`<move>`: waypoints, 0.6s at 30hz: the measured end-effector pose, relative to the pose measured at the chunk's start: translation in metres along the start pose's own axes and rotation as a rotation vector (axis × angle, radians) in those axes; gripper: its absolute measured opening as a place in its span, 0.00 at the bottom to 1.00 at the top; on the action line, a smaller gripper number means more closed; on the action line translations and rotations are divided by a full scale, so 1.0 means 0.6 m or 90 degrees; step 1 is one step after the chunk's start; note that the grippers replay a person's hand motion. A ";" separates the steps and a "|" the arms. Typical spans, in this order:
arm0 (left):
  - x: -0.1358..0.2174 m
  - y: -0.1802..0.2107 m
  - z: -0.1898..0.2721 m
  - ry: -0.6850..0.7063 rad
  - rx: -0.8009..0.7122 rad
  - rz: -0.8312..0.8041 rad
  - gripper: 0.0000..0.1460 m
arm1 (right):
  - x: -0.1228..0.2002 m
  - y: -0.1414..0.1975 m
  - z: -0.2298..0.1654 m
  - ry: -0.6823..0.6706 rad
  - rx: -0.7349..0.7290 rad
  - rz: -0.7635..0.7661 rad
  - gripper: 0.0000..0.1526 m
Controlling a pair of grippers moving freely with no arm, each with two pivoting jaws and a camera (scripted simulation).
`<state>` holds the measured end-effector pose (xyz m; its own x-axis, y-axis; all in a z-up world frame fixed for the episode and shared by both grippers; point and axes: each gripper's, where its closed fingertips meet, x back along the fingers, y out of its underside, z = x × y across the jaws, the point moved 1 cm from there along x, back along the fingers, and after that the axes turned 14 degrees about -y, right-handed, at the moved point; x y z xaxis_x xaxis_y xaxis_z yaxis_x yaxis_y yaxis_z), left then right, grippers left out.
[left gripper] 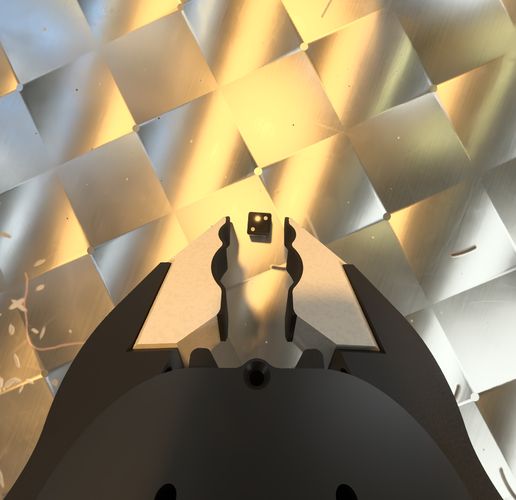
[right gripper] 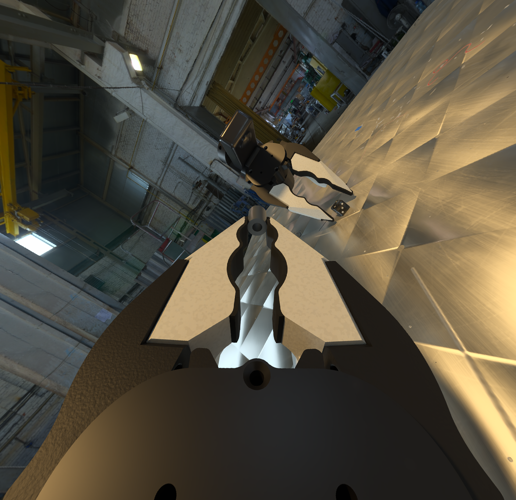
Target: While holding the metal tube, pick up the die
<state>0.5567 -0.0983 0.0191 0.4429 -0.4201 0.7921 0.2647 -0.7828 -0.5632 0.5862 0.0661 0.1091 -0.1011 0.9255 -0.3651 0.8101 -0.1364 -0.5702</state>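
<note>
A small black die [left gripper: 259, 223] with pale pips rests on the shiny metal table [left gripper: 279, 110]. My left gripper [left gripper: 257, 221] is open, pointing down at the table, and the die lies between its fingertips without touching them. In the right wrist view the left gripper [right gripper: 339, 204] shows farther off with the die [right gripper: 340, 207] at its tips. My right gripper [right gripper: 257, 221] is shut on a short grey metal tube [right gripper: 256, 221], held at the fingertips with its hollow end facing the camera, above the table.
The table is a quilted, reflective metal sheet [right gripper: 446, 207] with small scratches, specks and a thin reddish thread [left gripper: 30, 333] at the left. A factory hall [right gripper: 83, 124] lies beyond the table's edge in the right wrist view.
</note>
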 end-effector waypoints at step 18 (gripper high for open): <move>0.003 0.001 0.006 0.022 -0.026 -0.005 0.20 | -0.003 0.004 0.003 0.012 0.004 -0.013 0.08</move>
<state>0.5608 -0.0978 0.0192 0.4115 -0.4288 0.8042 0.2324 -0.8038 -0.5476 0.5876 0.0636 0.1071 -0.1066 0.9342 -0.3403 0.8042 -0.1203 -0.5821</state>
